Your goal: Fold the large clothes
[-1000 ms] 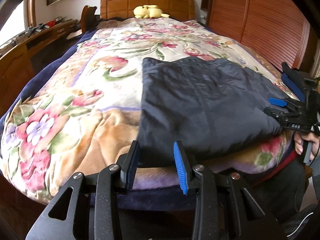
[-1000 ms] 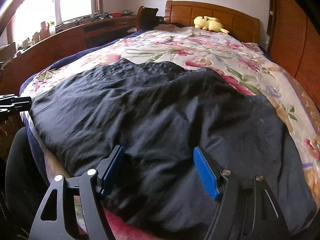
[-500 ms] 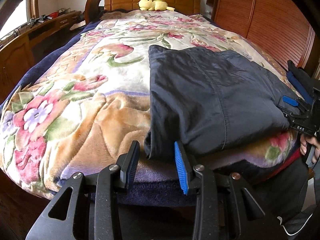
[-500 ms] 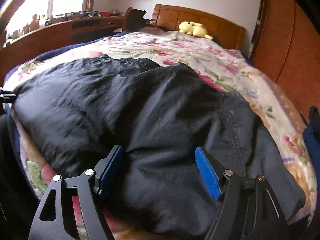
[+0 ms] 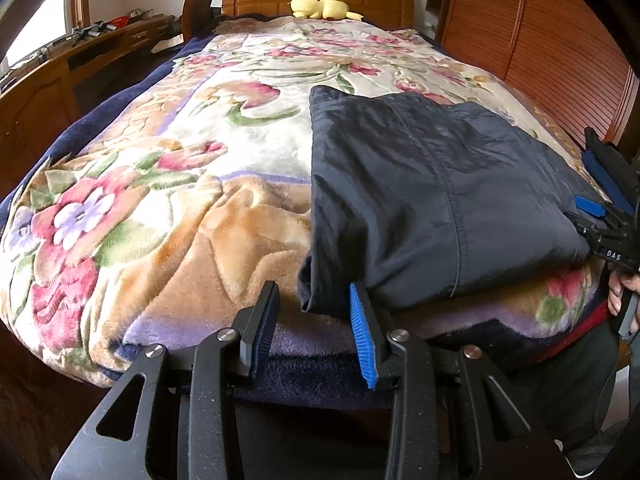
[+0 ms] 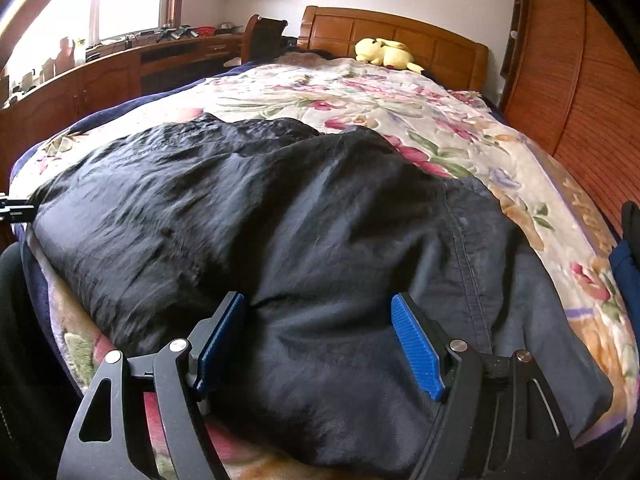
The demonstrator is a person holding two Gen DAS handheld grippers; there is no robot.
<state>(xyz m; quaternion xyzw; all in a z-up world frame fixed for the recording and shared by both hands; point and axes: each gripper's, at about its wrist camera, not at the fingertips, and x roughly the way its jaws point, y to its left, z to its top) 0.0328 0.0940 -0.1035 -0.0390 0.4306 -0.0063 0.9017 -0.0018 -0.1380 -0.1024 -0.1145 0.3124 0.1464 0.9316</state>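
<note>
Change since a second ago: we see the dark garment (image 5: 432, 200) larger and nearer in the left wrist view, its near-left corner now hanging just ahead of the left claw (image 5: 316, 320). In the right wrist view the cloth fills more of the picture and the seam (image 6: 466, 264) has come closer.
Left claw: jaws part way apart, nothing pinched. The garment corner hangs just beyond the tips, close to the right-hand pad (image 5: 362, 334); we cannot tell whether it touches.
Right claw (image 6: 320, 340): jaws wide apart over the cloth, with fabric between the pads but not pressed. The opening hardly changed in the last second.
Task's thing: dark jacket-like garment, folded in part, lying on the floral blanket (image 5: 160, 200) at the foot of the bed. It is ahead and to the right of the left claw, and directly under and ahead of the right claw.
Step, our judgement: both claws are lining up on the near edge for the next fold.
Risk 1: the left claw may close on a single layer, or miss the hanging corner, so the fold drags crooked.
Risk 2: the right claw, set over puffy layers, may pinch too much bulk, or take the blanket with the cloth.
Risk 3: the slick fabric may slide off the bed edge if we pull unevenly.
</note>
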